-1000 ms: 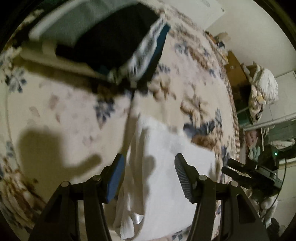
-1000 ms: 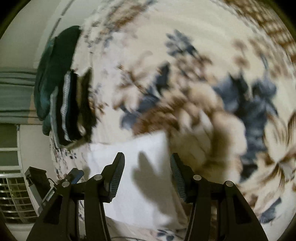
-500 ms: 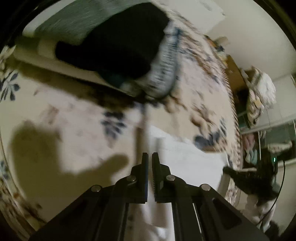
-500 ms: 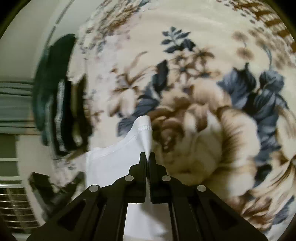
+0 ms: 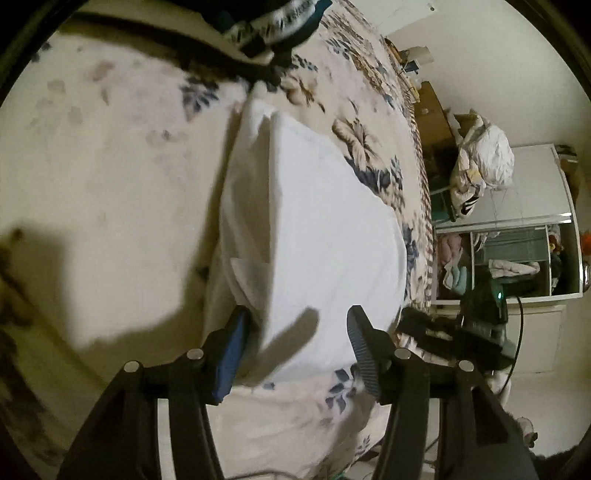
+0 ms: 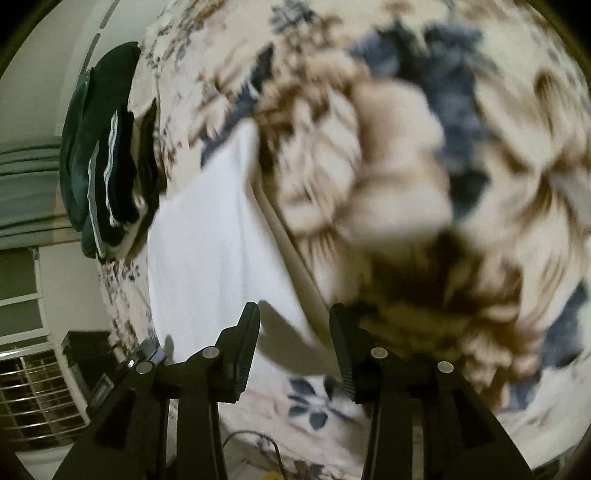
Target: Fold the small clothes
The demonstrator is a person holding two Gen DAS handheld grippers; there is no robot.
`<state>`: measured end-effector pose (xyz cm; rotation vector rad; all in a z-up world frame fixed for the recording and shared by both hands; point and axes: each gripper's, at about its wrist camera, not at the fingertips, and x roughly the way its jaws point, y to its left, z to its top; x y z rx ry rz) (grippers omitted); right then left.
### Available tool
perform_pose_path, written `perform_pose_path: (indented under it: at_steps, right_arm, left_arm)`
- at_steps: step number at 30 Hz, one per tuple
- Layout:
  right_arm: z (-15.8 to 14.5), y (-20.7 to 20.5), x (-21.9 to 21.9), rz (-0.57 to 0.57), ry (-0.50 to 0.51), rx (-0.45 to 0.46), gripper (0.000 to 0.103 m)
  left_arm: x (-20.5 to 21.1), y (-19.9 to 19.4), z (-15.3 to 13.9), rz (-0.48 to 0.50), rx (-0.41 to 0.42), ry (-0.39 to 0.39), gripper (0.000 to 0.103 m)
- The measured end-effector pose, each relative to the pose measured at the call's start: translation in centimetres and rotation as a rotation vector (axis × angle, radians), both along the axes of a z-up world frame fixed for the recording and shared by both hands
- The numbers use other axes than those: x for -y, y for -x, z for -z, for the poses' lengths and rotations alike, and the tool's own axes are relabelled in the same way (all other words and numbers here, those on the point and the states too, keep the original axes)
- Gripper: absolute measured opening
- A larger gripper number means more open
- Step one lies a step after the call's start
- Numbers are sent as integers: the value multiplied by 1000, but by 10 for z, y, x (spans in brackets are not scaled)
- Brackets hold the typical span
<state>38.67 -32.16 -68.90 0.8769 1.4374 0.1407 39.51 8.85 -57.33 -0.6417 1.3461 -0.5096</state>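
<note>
The left gripper (image 5: pixel 295 332) stands wide apart and holds nothing; its 2 fingers (image 5: pixel 364 347) hover over the near edge of the white garment (image 5: pixel 325 229). That garment lies folded flat on the floral bedspread (image 5: pixel 110 155), stretching away ahead of the gripper, with a folded layer and small flap showing along its left side. Farther ahead, beyond the garment's far end, sits a stack of dark folded clothes (image 5: pixel 273 26).

The right gripper (image 6: pixel 293 339) is also spread open and empty, poised above the near right edge of the white garment (image 6: pixel 207 240), which runs ahead and to its left. The bedspread (image 6: pixel 424 166) right of it is blurred. Far to the left sits the dark stack (image 6: pixel 107 155).
</note>
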Motion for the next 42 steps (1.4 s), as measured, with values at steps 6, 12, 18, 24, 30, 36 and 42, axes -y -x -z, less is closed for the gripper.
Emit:
perform_pose_path:
  at_steps: [6,12,18,24,30,36,42]
  right_arm:
    - [13,7,-17,31,-65,45,15]
    - [9,7,-13,71,-24,25,4]
    - [2,-6,-16,-18,-22,14,17]
    - [-4,-44,5,35,-29,80,41]
    - [11,-92,2,63,-35,92,35]
    - [-8,-99,-7,42,46,192,2]
    - [-7,-108,-1,69,99,195,2]
  left_arm:
    - [1,3,-6,-63,30,57,9]
    - [-28,0,12,-123,-47,32,6]
    - [-33,-9,-9,-93,-29,-16,33]
    - [0,-62,-15,-69,83,-68,49]
    - [27,-104,4,-3,126,-197,10]
    - [30,-107,-23,1,227,-217,4]
    - [25,-137,2,-48,156,-223,4]
